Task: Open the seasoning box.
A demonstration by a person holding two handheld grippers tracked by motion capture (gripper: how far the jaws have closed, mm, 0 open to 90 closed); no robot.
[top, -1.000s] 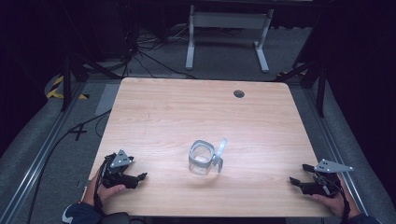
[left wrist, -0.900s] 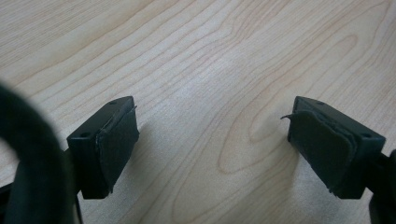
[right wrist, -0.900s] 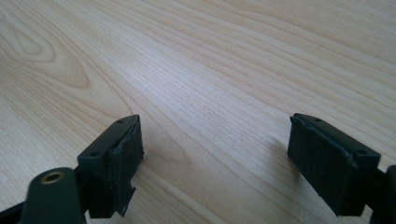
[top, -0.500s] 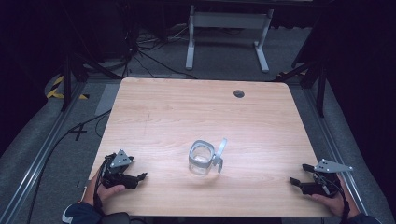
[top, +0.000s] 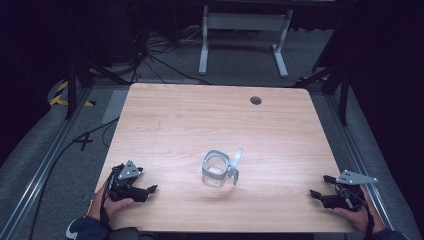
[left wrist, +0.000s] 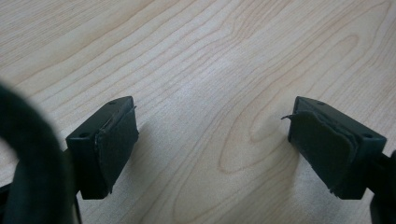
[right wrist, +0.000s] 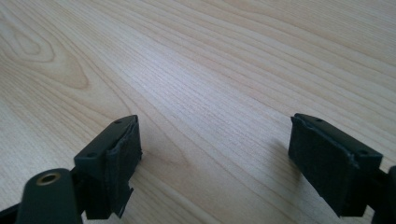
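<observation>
The task's thing is a clear glass jar with a hinged glass lid and grey wire bail clasp (top: 217, 171). It stands upright on the light wood-grain counter (top: 210, 120), about midway between the left and right edges and somewhat nearer the near edge than the far one. The lid is swung open and stands tilted at the jar's right side, attached at the hinge. The jar looks empty, though glare makes this uncertain.

Left gripper (top: 150, 190) rests by the near-left corner, fingers (left wrist: 116, 140) released, spread wide with bare counter between them. Right gripper (top: 320, 187) rests by the near-right corner, fingers (right wrist: 119, 154) likewise released and holding nothing. Both are well apart from the jar.

Handling judgement:
- Glass: rigid and fragile; it will not yield under a squeeze, so moderate pressure is called for.
- Wall smooth and likely slippery against the pads; moderately heavy for its size.
- Open lid is loose on its hinge and may swing or clack if the jar is tipped.
- Best hold, probably: across the jar's body below the rim, pads on opposite walls, away from the clasp side. The second gripper could take the lid's free edge to close it.
- Wire bail is thin; a poor main grip.
</observation>
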